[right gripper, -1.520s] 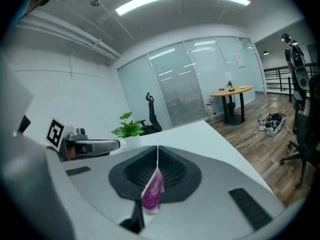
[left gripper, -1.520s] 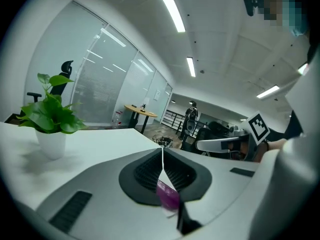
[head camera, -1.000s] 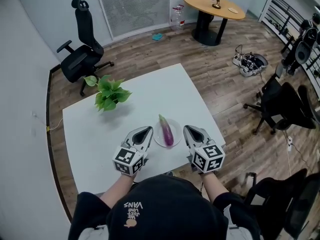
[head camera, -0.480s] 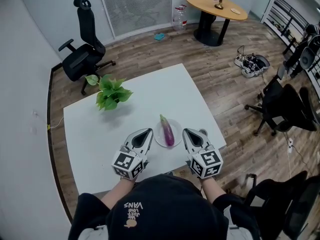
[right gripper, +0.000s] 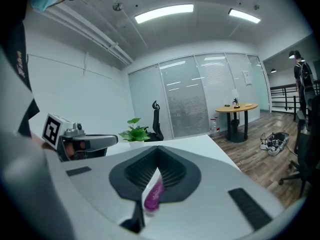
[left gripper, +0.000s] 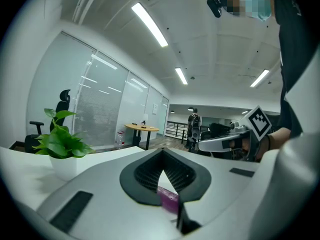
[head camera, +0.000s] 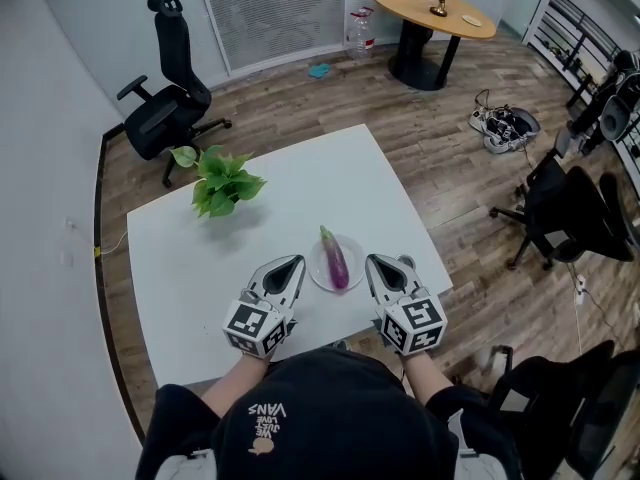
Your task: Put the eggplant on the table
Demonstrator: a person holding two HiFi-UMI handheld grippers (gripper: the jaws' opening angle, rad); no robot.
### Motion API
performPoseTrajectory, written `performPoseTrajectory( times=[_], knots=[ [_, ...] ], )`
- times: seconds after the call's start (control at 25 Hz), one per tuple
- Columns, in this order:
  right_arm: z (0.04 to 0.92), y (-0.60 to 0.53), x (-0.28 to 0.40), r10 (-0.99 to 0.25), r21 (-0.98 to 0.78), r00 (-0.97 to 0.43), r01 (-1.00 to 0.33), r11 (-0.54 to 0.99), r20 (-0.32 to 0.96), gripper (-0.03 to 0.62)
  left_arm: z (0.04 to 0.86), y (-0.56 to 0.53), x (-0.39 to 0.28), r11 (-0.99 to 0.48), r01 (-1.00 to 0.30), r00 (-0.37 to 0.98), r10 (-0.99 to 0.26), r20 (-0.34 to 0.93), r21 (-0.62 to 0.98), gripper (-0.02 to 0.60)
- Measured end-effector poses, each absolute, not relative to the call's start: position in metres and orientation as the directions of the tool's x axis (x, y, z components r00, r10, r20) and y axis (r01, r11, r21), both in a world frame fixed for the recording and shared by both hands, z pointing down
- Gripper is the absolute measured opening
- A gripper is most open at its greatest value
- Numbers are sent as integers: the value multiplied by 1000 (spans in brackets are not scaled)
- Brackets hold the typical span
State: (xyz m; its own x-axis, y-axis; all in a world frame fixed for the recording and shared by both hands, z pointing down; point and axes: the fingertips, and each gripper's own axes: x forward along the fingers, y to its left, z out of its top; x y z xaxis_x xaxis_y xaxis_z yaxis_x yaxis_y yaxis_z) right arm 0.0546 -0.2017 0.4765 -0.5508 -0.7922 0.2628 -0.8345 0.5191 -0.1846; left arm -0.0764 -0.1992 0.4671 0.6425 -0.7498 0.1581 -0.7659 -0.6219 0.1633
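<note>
A purple eggplant (head camera: 334, 260) lies on a small white plate (head camera: 318, 271) near the front edge of the white table (head camera: 300, 183). My left gripper (head camera: 298, 260) rests just left of the plate and my right gripper (head camera: 372, 259) just right of it. Both point away from me with jaws shut and nothing held. In the left gripper view a purple sliver of the eggplant (left gripper: 169, 199) shows through the slit below the shut jaws, with the right gripper (left gripper: 202, 145) beyond. The right gripper view shows the eggplant (right gripper: 153, 194) the same way, and the left gripper (right gripper: 114, 140) beside it.
A potted green plant (head camera: 218, 183) stands at the table's far left. A black office chair (head camera: 165, 108) is behind the table, more chairs (head camera: 570, 218) stand to the right, and a round wooden table (head camera: 432, 13) is far back.
</note>
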Motion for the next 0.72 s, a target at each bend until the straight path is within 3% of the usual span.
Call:
performPoseTrajectory(
  times=[0.72],
  knots=[
    [477, -198, 54, -796, -177, -541, -841, 511, 273, 18, 470, -197, -84, -604, -773, 632, -758, 160, 193, 11]
  ],
)
